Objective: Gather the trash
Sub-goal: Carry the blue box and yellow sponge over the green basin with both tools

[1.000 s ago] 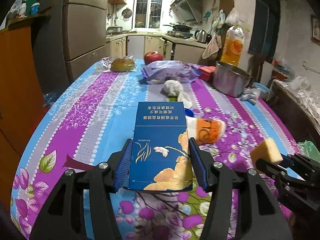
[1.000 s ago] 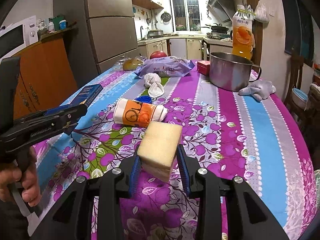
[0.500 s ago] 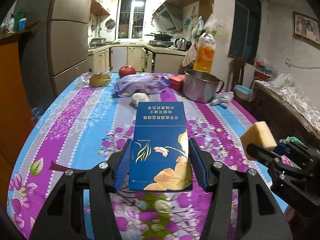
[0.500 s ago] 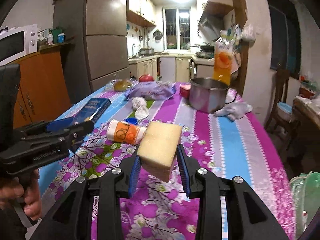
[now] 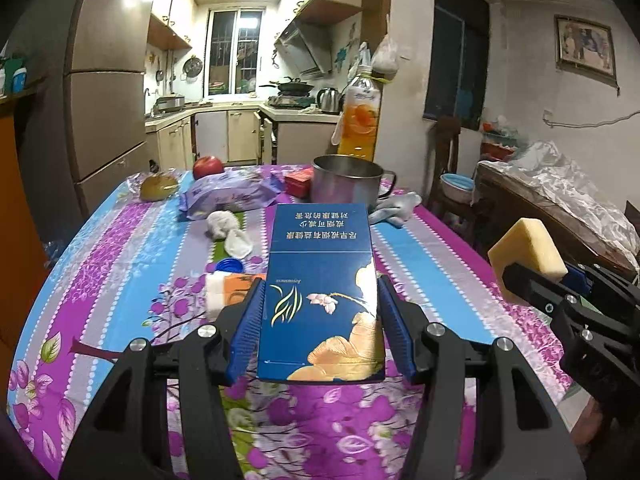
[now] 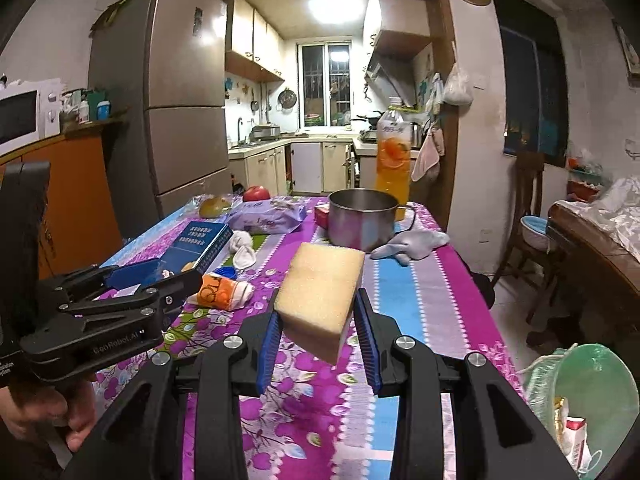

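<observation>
Floral purple cloth covers the surface [image 5: 120, 248] low in both views. Nearest, level above it, the left gripper [image 5: 320, 320] clamps a blue box [image 5: 320, 280] at center frame; the right gripper [image 6: 318, 332] pinches a yellow sponge [image 6: 320, 288]. Beyond lie an orange cup [image 6: 220, 292], then a steel pot [image 6: 362, 216].

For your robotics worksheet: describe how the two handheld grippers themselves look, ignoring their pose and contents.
Both the left gripper and the right gripper are matte black angular frames with silver bolts and ribbed blue pads. The left one's side bears small white lettering, and a bare hand holds it.
</observation>
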### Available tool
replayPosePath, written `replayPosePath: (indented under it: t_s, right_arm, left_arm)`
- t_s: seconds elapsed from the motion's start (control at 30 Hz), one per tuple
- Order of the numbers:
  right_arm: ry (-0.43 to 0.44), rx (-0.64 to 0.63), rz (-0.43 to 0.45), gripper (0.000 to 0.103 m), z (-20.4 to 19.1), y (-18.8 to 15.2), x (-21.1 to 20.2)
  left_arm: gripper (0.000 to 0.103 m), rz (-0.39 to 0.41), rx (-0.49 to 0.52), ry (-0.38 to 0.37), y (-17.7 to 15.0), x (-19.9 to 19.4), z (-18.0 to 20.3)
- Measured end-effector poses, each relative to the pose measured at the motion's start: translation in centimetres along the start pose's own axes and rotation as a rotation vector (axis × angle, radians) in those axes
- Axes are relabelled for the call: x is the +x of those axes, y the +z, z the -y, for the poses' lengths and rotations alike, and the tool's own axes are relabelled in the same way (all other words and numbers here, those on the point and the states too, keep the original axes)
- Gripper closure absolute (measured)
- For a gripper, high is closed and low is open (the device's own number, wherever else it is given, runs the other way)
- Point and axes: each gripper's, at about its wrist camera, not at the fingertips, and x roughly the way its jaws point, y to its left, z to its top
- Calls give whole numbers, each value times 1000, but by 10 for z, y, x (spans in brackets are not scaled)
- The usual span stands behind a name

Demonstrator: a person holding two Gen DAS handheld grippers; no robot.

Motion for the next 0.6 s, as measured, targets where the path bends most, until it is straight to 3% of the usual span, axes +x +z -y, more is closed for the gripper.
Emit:
replayPosePath:
  t_s: [0.3, 0.6]
  right_arm:
    - [-73, 23, 10, 67, 41, 4, -30]
    - [-190, 78, 6, 67, 113, 1, -67]
  left_arm:
    - [50, 19, 48, -80, 14, 0, 52]
    - [50, 9, 115, -188, 22, 15, 124]
